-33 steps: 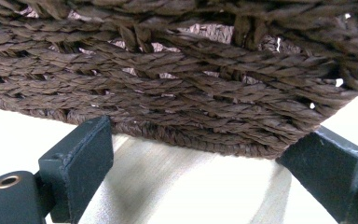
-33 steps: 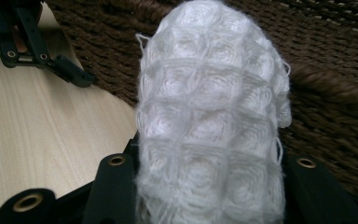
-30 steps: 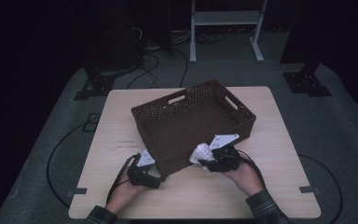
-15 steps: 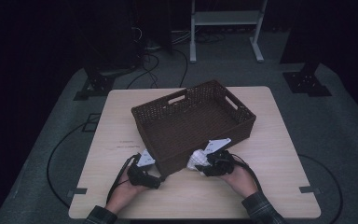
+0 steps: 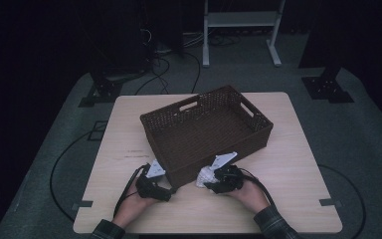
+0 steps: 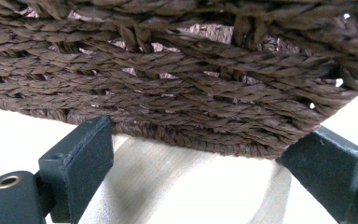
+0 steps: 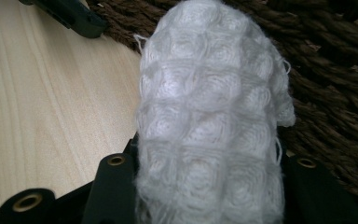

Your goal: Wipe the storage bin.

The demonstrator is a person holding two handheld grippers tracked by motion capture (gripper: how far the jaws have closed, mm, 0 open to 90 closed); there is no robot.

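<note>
My right gripper [image 7: 205,186] clamped a white waffle-knit cloth [image 7: 209,116], frame centre; my left gripper [image 6: 191,182] stood apart before the woven basket [image 6: 177,74].

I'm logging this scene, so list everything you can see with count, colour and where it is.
Basket: one, dark brown woven, on the middle of the table, turned at an angle; nothing can be seen in it.
Cloth: one, white waffle-knit, bunched between the right gripper's jaws, beside the basket's near wall.
Table: one, light wood, on grey floor.
Stand: one, white frame, on the floor beyond the table.
Cables: several, black, on the floor behind the table.
Left gripper: one, black, jaws open either side of the basket's near corner.
Right gripper: one, black, closed on the cloth.
Hands: two, at the near table edge, each holding a gripper.
</note>
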